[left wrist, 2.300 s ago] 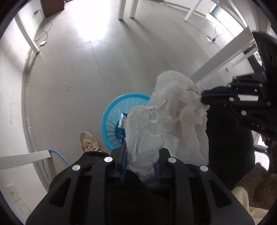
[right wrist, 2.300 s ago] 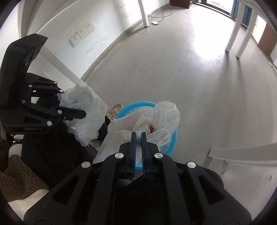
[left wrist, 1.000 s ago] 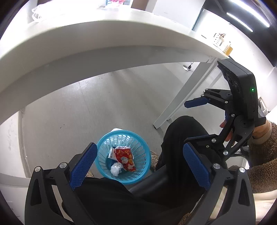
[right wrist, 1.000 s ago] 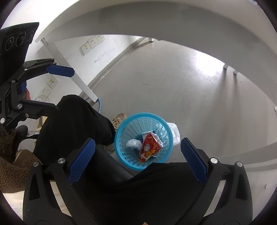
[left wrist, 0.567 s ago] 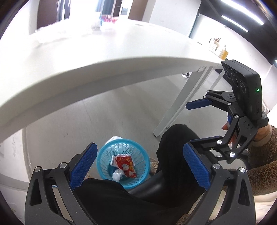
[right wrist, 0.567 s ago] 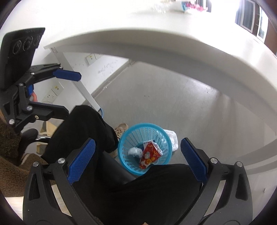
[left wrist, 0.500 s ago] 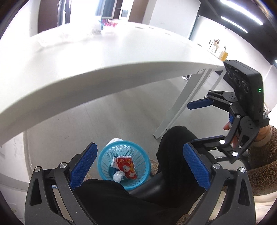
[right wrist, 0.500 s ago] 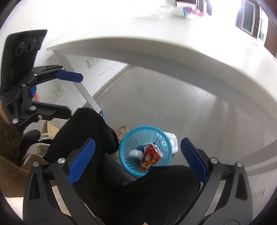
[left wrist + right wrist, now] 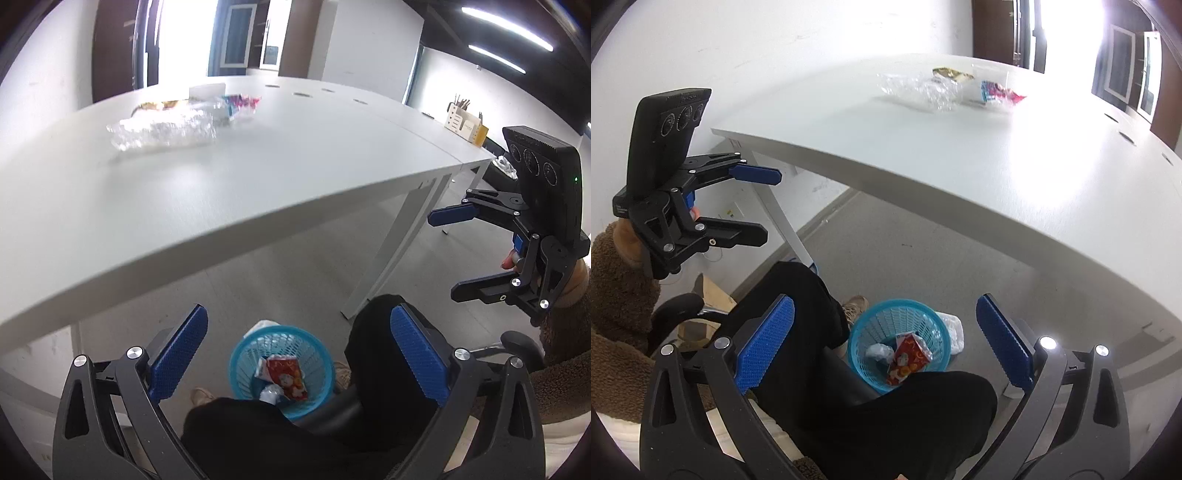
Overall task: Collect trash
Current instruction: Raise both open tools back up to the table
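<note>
Left gripper (image 9: pixel 299 354): jaws wide apart, empty; blue ribbed pads (image 9: pixel 180 357) either side of the basket in view. Right gripper (image 9: pixel 884 347): jaws wide apart, empty.

Blue plastic basket (image 9: pixel 246 347), mesh-walled, on the floor (image 9: pixel 280 280) below the tabletop edge, between the seated person's black-trousered legs (image 9: pixel 801 295). Contents: red printed packet (image 9: pixel 907 358), small crumpled clear wrapper (image 9: pixel 879 350). White crumpled piece (image 9: pixel 953 330) on the floor, touching the basket's outer wall.

White tabletop (image 9: pixel 258 173): clear crumpled plastic (image 9: pixel 162 129), yellow wrapper (image 9: pixel 951 74), pink-and-blue packet (image 9: pixel 999 92), white box (image 9: pixel 207 90), grouped near the far side, well apart from the basket.

Beige holder with upright tools (image 9: pixel 465 125) on a further desk.
</note>
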The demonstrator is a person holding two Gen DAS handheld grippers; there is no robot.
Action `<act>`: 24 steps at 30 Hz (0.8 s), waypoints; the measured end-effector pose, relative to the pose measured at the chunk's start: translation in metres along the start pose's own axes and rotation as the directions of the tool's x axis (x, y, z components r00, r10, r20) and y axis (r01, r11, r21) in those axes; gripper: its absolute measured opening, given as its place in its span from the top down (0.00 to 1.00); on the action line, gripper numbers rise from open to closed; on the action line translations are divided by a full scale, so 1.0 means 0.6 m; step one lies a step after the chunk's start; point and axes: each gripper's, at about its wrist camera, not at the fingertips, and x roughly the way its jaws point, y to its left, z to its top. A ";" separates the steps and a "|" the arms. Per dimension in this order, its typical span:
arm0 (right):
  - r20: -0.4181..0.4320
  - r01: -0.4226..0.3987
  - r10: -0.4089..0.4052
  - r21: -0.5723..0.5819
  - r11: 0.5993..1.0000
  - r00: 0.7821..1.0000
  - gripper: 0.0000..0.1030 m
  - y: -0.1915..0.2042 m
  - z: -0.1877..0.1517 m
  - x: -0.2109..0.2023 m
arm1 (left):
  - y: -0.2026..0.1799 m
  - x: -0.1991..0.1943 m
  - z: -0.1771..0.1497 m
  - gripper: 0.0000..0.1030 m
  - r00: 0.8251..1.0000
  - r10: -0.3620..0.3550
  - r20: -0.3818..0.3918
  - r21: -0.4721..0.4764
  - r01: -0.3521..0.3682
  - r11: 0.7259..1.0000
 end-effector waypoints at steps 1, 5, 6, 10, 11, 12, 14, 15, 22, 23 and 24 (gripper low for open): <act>0.006 -0.005 0.005 -0.003 1.000 1.000 0.08 -0.002 0.010 -0.010 | 0.001 -0.006 0.005 0.06 1.000 0.004 0.010 0.005 -0.004 1.000; 0.031 -0.013 0.013 -0.016 1.000 0.999 0.08 -0.005 0.034 -0.030 | 0.013 -0.024 0.033 0.06 0.999 0.023 0.034 0.029 -0.024 0.999; 0.038 -0.016 0.017 -0.019 1.000 0.999 0.08 -0.007 0.041 -0.036 | 0.016 -0.029 0.041 0.06 0.999 0.030 0.039 0.040 -0.031 0.999; 0.061 -0.028 0.030 -0.031 0.999 0.998 0.08 -0.017 0.069 -0.052 | 0.030 -0.042 0.073 0.06 0.997 0.044 0.056 0.070 -0.048 0.996; 0.065 -0.029 0.031 -0.033 0.999 0.997 0.08 -0.021 0.078 -0.053 | 0.035 -0.043 0.082 0.06 0.997 0.046 0.057 0.079 -0.050 0.996; 0.068 -0.030 0.032 -0.035 0.999 0.997 0.08 -0.026 0.086 -0.056 | 0.039 -0.043 0.090 0.06 0.997 0.052 0.058 0.088 -0.057 0.994; 0.071 -0.023 0.026 -0.039 0.999 0.997 0.08 -0.036 0.102 -0.055 | 0.049 -0.041 0.107 0.06 0.996 0.067 0.058 0.110 -0.073 0.991; 0.068 -0.020 0.023 -0.043 0.999 0.997 0.08 -0.040 0.110 -0.052 | 0.055 -0.040 0.116 0.06 0.996 0.071 0.054 0.119 -0.077 0.990; 0.061 -0.013 0.017 -0.063 0.998 0.998 0.08 -0.079 0.167 -0.023 | 0.093 -0.020 0.176 0.06 0.994 0.101 0.039 0.170 -0.106 0.980; 0.061 -0.016 0.020 -0.065 0.998 0.998 0.08 -0.086 0.175 -0.017 | 0.100 -0.015 0.185 0.06 0.994 0.101 0.036 0.176 -0.106 0.979; 0.061 -0.021 0.025 -0.063 0.998 0.998 0.08 -0.093 0.183 -0.011 | 0.106 -0.010 0.193 0.06 0.994 0.102 0.033 0.181 -0.106 0.978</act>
